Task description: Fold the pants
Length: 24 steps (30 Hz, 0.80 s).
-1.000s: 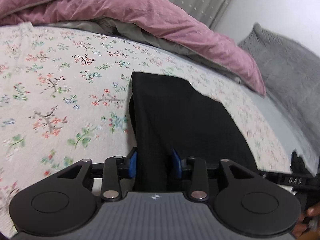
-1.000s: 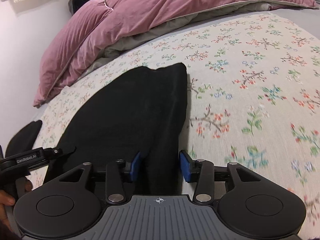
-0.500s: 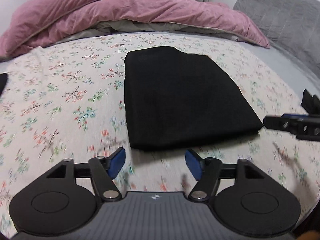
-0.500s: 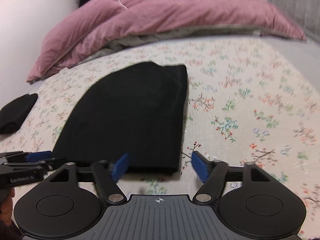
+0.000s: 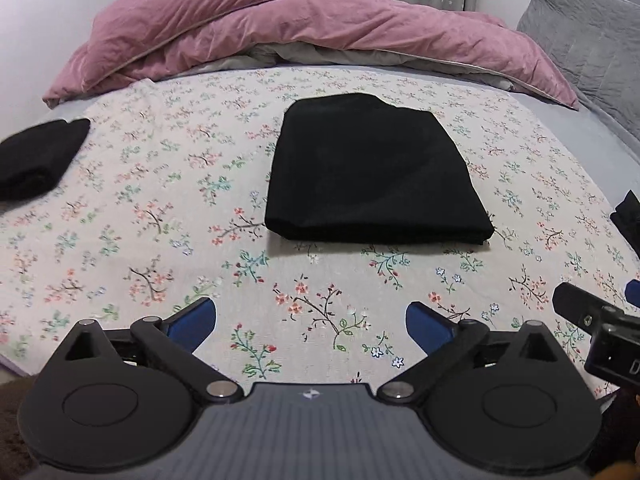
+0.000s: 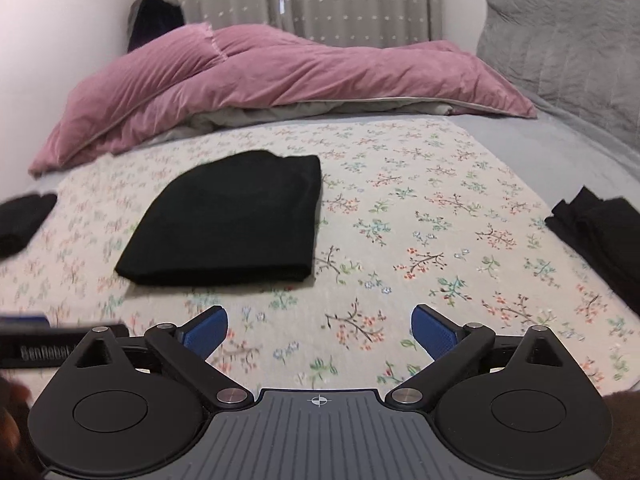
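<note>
The black pants (image 5: 372,172) lie folded into a flat rectangle on the floral sheet (image 5: 168,216), in the middle of the bed. They also show in the right wrist view (image 6: 232,220), left of centre. My left gripper (image 5: 311,324) is open and empty, pulled back well short of the pants' near edge. My right gripper (image 6: 320,330) is open and empty, also back from the pants and to their right. The right gripper's tip shows at the right edge of the left wrist view (image 5: 596,320).
A pink duvet (image 5: 280,28) is heaped across the far side of the bed. A grey pillow (image 6: 568,36) stands at the back right. A folded black garment (image 5: 36,156) lies at the left. Another dark garment (image 6: 600,228) lies at the right edge.
Both grippers let go of the pants' near edge, opened wide and drew back and up. The folded pants now lie free on the sheet.
</note>
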### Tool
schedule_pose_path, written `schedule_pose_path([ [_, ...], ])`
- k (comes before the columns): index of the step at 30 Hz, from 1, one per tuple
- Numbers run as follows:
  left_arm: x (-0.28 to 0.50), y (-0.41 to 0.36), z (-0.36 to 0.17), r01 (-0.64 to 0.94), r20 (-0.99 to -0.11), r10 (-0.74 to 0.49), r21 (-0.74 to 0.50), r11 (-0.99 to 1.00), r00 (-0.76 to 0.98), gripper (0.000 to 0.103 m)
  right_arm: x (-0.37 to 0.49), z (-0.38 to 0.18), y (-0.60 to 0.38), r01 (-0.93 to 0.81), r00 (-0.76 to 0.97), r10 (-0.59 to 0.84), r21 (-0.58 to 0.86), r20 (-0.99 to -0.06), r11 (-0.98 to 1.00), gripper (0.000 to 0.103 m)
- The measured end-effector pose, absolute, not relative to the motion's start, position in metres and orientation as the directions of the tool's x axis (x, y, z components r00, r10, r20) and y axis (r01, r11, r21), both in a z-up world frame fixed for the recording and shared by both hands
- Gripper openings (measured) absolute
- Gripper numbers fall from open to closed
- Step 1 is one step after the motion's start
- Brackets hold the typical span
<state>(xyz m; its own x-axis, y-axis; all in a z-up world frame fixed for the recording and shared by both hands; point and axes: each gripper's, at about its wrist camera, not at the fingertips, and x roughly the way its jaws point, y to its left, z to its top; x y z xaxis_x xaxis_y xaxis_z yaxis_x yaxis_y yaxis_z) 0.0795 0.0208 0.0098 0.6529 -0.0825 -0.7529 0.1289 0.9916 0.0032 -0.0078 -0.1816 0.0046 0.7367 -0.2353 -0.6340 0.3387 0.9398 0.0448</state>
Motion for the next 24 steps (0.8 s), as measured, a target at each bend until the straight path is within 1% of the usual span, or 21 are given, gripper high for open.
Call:
schedule_pose_path([
  [5, 0.069, 0.018, 0.015, 0.138, -0.764, -0.097, -0.01, 0.99, 0.638, 0.103, -0.015, 0.011, -0.187, 0.382, 0.738, -0.229, 0.113, -0.635, 0.917, 0.101],
  [7, 0.067, 0.018, 0.015, 0.136, -0.774, -0.091, -0.006, 0.991, 0.627, 0.103, -0.018, 0.014, -0.188, 0.394, 0.74, -0.238, 0.119, -0.629, 0.911, 0.101],
  [9, 0.065, 0.018, 0.014, 0.135, -0.776, -0.09, -0.006, 0.991, 0.625, 0.103, -0.02, 0.015, -0.188, 0.406, 0.739, -0.257, 0.107, -0.622, 0.908, 0.102],
  [15, 0.057, 0.018, 0.017, 0.144, -0.767, -0.054, 0.051, 0.988, 0.639, 0.103, -0.023, 0.016, -0.181, 0.414, 0.725, -0.279, 0.075, -0.63, 0.907, 0.102],
  [24, 0.051, 0.026, 0.022, 0.131, -0.753, -0.047, 0.053, 0.99, 0.657, 0.103, -0.025, 0.02, -0.166, 0.371, 0.735, -0.263, 0.046, -0.624, 0.927, 0.102],
])
